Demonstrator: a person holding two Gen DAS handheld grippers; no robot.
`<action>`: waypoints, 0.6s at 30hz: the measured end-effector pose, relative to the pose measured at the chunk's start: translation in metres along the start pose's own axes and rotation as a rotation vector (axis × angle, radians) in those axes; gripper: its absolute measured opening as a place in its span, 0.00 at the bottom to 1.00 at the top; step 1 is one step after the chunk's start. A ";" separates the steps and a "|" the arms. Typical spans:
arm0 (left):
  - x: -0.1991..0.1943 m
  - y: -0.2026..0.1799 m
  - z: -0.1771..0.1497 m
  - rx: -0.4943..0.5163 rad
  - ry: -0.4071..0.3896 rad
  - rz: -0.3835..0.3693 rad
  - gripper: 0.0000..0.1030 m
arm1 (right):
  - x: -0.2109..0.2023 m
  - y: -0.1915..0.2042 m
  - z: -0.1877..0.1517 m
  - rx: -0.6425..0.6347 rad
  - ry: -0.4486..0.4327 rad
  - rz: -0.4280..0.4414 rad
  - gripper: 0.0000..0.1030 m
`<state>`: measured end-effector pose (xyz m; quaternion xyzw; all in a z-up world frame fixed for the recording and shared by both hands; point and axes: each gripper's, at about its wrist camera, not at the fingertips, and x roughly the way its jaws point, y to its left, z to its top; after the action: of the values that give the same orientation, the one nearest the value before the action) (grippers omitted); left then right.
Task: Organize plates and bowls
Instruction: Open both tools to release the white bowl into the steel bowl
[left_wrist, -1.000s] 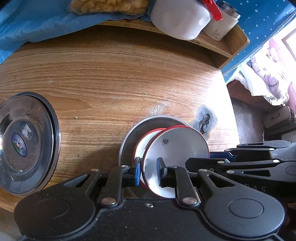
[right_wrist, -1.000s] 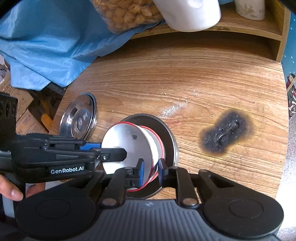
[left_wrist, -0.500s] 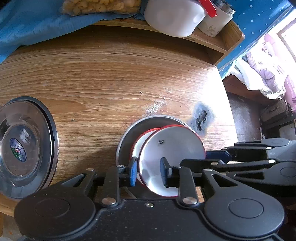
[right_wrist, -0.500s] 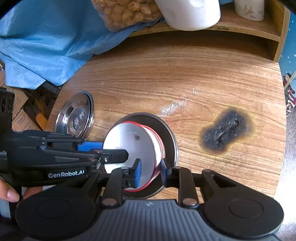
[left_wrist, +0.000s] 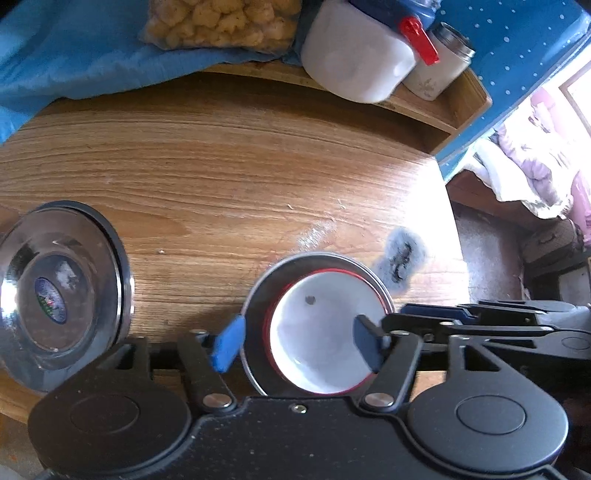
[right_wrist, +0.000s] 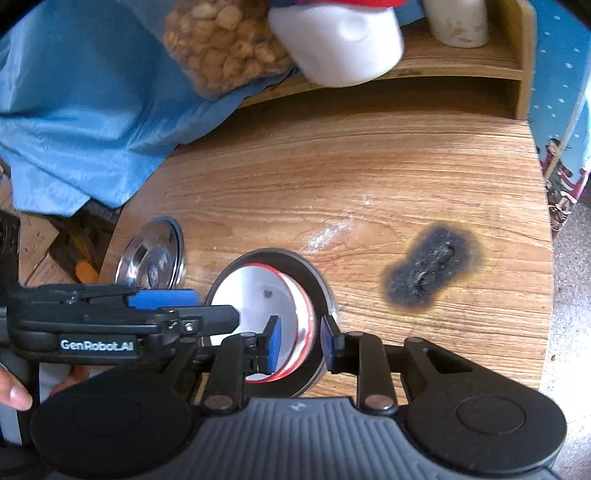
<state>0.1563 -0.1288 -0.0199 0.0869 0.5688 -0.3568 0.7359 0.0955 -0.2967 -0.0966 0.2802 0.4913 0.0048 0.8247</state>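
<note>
A white bowl with a red rim (left_wrist: 317, 339) sits nested in a second red-rimmed bowl, whose rim shows just outside it (left_wrist: 266, 325). Both rest on a steel plate (left_wrist: 258, 291) near the table's front edge. My left gripper (left_wrist: 298, 343) is opening wide. One blue pad hangs left of the plate and the other over the bowl's inside, and neither touches. My right gripper (right_wrist: 301, 347) straddles the bowl's right rim (right_wrist: 309, 325), with a narrow gap showing on each side of it. Another steel plate (left_wrist: 66, 295) with a blue sticker lies at the far left.
A burnt black patch (right_wrist: 432, 273) marks the wooden table right of the stack. At the back, a shelf (right_wrist: 461, 70) holds a white jug (left_wrist: 354, 59) and a canister (left_wrist: 439, 66). A bag of snacks (left_wrist: 221, 22) lies on blue cloth (right_wrist: 74, 110). A hand (right_wrist: 11, 391) shows at lower left.
The upper bowl, held tilted by both grippers, has come down level into the lower bowl. My left jaws opened wide off it, and the right jaws eased apart a little.
</note>
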 end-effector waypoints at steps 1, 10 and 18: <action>-0.001 -0.001 0.000 0.003 -0.007 0.019 0.75 | -0.002 -0.002 -0.001 0.009 -0.007 -0.004 0.27; -0.008 -0.001 0.007 -0.057 -0.093 0.145 0.99 | -0.010 -0.014 -0.004 0.038 -0.041 -0.047 0.59; -0.003 0.000 0.005 -0.091 -0.126 0.376 0.99 | -0.015 -0.021 -0.010 0.026 -0.043 -0.094 0.92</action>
<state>0.1595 -0.1303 -0.0157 0.1358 0.5109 -0.1918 0.8269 0.0741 -0.3139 -0.0973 0.2676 0.4860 -0.0465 0.8307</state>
